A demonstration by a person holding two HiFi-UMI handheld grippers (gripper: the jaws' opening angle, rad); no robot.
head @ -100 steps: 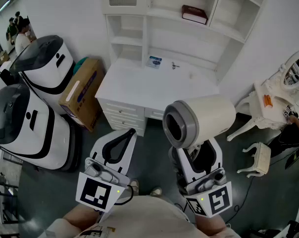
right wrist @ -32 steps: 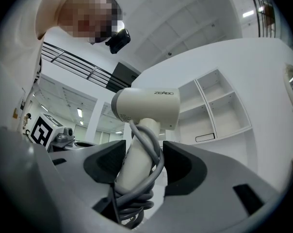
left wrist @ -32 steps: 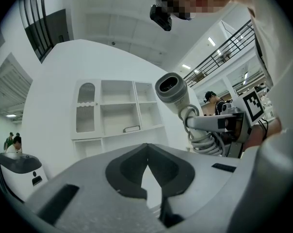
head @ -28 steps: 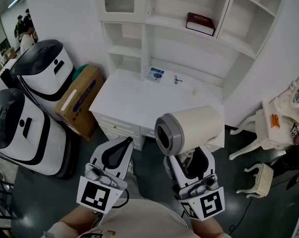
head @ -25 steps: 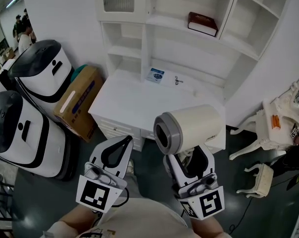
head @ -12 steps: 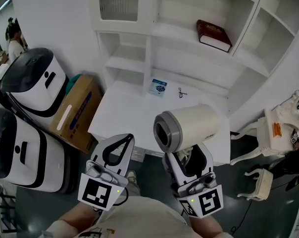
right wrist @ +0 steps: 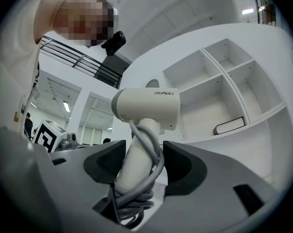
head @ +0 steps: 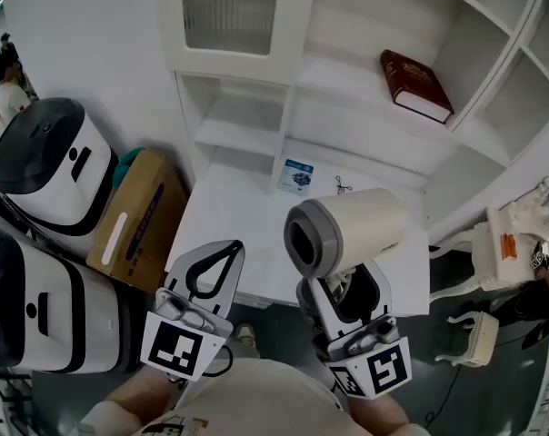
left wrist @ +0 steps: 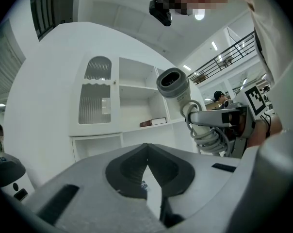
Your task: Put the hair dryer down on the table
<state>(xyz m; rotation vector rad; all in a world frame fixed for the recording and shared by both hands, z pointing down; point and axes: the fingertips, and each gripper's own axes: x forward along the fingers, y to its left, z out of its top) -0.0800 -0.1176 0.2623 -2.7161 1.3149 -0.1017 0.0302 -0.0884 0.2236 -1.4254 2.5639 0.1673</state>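
Hair dryer: cream with a grey ring at its near end. We see it held in the air over the front right part of the table, barrel level, handle pointing down into the right gripper.
Cord: grey, wound round the handle and bunched low between the jaws.
Right gripper: clenched on the hair dryer's handle. In the right gripper view we see one dark pad on each side of the handle.
Left gripper: empty, held beside the right one near the table's front edge. In the left gripper view we read its jaws as pressed together at the tips, with nothing between them.
Table: a white desk below a set of white shelves, its top mostly bare.
Booklet: small and blue-printed, lying flat near the back of the table, well apart from the hair dryer.
Book: dark red, lying flat on a shelf above the table.
Cardboard box: on the floor, leaning against the table's left side.
White chair: at the right edge of the head view.
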